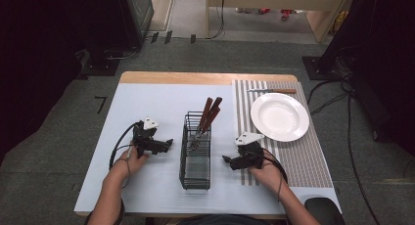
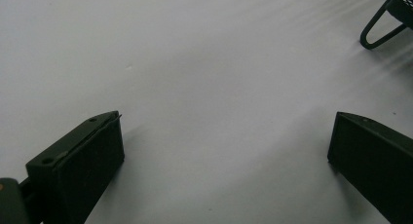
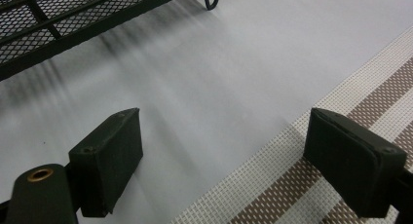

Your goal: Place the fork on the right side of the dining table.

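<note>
A black wire-mesh caddy (image 1: 195, 154) stands in the middle of the pale blue table cover (image 1: 147, 107). Brown-handled cutlery (image 1: 208, 115), a fork among it, leans in its far end. My left gripper (image 1: 169, 144) rests to the caddy's left, open, jaws wide apart over bare cover (image 2: 219, 87) with nothing between them. My right gripper (image 1: 226, 160) rests to the caddy's right, also open and empty, one jaw over the striped placemat (image 3: 341, 112), the caddy's mesh wall (image 3: 58, 24) just ahead. A caddy foot (image 2: 377, 31) shows in the left gripper view.
A white plate (image 1: 279, 116) lies on the striped placemat (image 1: 298, 156) at the right, with a brown-handled knife (image 1: 272, 91) beyond it. A black mouse-like object (image 1: 320, 208) sits near the table's front right corner. Cables run across the floor at the right.
</note>
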Demonstrator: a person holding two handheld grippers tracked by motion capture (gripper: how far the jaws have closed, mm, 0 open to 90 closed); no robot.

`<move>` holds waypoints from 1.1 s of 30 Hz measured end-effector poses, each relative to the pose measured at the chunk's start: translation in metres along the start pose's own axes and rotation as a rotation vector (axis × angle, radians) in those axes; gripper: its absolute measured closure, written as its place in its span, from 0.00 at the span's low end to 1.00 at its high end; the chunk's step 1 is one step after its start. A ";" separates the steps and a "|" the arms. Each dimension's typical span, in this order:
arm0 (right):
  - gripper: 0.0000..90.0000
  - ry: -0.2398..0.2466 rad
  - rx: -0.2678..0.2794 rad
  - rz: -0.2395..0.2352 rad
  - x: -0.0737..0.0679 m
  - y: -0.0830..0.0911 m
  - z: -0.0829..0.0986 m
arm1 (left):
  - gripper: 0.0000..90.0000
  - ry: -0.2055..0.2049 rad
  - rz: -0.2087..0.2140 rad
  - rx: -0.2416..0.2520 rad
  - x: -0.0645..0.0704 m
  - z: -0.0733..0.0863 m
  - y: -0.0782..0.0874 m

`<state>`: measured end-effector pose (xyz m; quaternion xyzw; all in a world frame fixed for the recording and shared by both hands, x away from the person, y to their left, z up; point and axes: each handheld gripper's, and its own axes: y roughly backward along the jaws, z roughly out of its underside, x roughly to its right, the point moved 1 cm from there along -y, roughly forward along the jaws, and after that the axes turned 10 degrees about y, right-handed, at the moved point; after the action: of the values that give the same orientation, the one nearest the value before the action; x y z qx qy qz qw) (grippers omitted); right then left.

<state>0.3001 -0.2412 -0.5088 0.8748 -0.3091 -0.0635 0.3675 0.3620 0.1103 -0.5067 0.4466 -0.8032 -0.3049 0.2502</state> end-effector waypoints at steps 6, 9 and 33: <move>0.15 0.001 -0.001 0.001 0.000 0.000 0.000 | 0.00 0.000 0.000 -0.001 0.000 0.000 0.000; 0.15 0.000 -0.001 0.000 0.000 0.000 0.000 | 0.00 0.000 0.000 0.000 0.000 0.000 0.000; 0.22 -0.029 0.011 0.016 -0.001 0.002 -0.001 | 0.00 0.000 0.001 -0.005 0.000 -0.001 0.000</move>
<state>0.2985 -0.2409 -0.5075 0.8733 -0.3220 -0.0714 0.3585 0.3626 0.1102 -0.5064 0.4458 -0.8025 -0.3066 0.2515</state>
